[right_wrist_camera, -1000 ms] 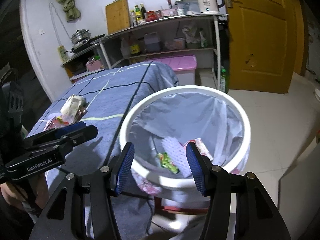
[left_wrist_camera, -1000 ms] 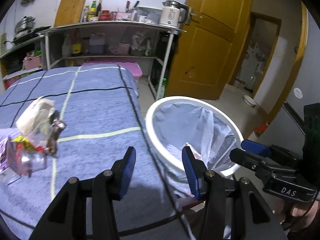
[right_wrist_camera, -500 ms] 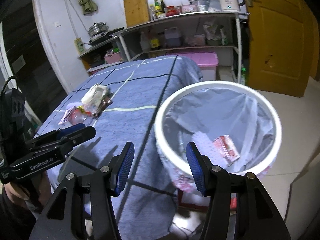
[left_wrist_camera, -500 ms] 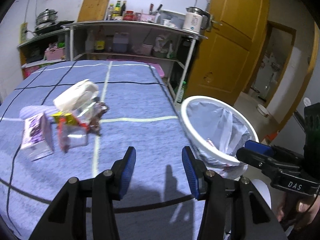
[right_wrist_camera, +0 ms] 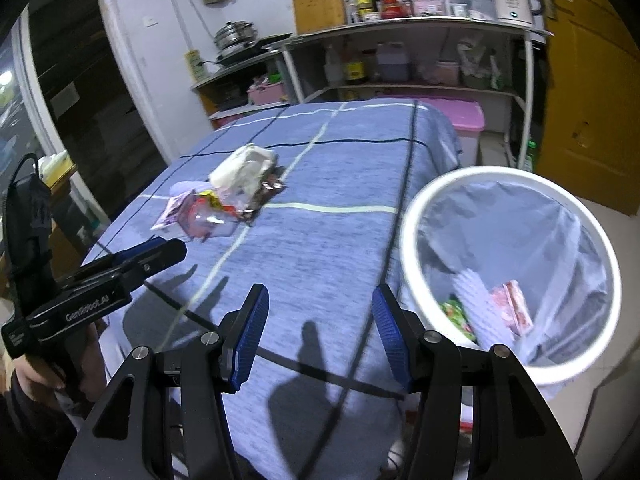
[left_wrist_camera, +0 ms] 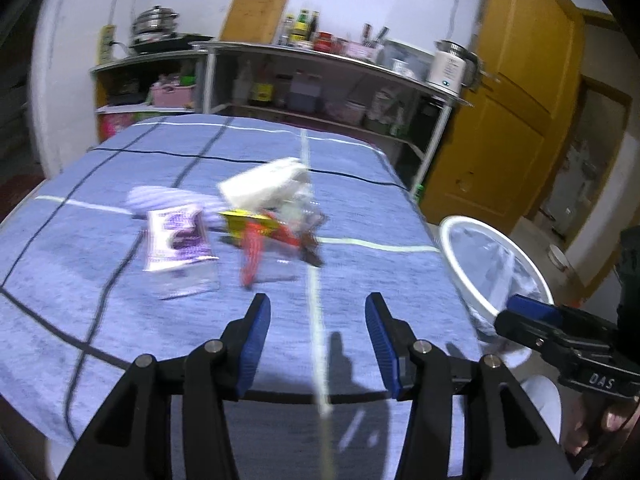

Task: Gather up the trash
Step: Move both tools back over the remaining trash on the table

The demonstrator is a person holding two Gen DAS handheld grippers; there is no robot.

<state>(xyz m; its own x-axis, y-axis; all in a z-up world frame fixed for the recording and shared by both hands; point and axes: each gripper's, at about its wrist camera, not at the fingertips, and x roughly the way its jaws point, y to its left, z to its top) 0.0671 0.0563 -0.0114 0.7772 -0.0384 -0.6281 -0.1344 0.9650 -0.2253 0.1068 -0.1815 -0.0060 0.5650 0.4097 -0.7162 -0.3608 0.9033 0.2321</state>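
A heap of trash lies mid-table on the blue cloth: a white crumpled bag [left_wrist_camera: 266,186], a purple packet [left_wrist_camera: 176,238], a red and yellow wrapper [left_wrist_camera: 258,236] and clear plastic; in the right wrist view the heap [right_wrist_camera: 236,192] is left of centre. My left gripper [left_wrist_camera: 316,340] is open and empty, short of the heap above the near table edge. My right gripper [right_wrist_camera: 318,334] is open and empty, over the table edge left of the white bin [right_wrist_camera: 412,240], which has a liner and several wrappers inside. The bin [left_wrist_camera: 452,256] also shows at the right in the left wrist view.
The blue checked tablecloth [right_wrist_camera: 340,216] covers the table. Metal shelves [left_wrist_camera: 320,80] with bottles, a kettle and boxes stand behind it. A pink lidded box [right_wrist_camera: 464,120] sits on the floor. A yellow door [left_wrist_camera: 512,112] is at the right.
Both grippers have swung left, away from the bin and toward the trash heap on the table. The heap now sits near the centre of the left wrist view. Both stay open.
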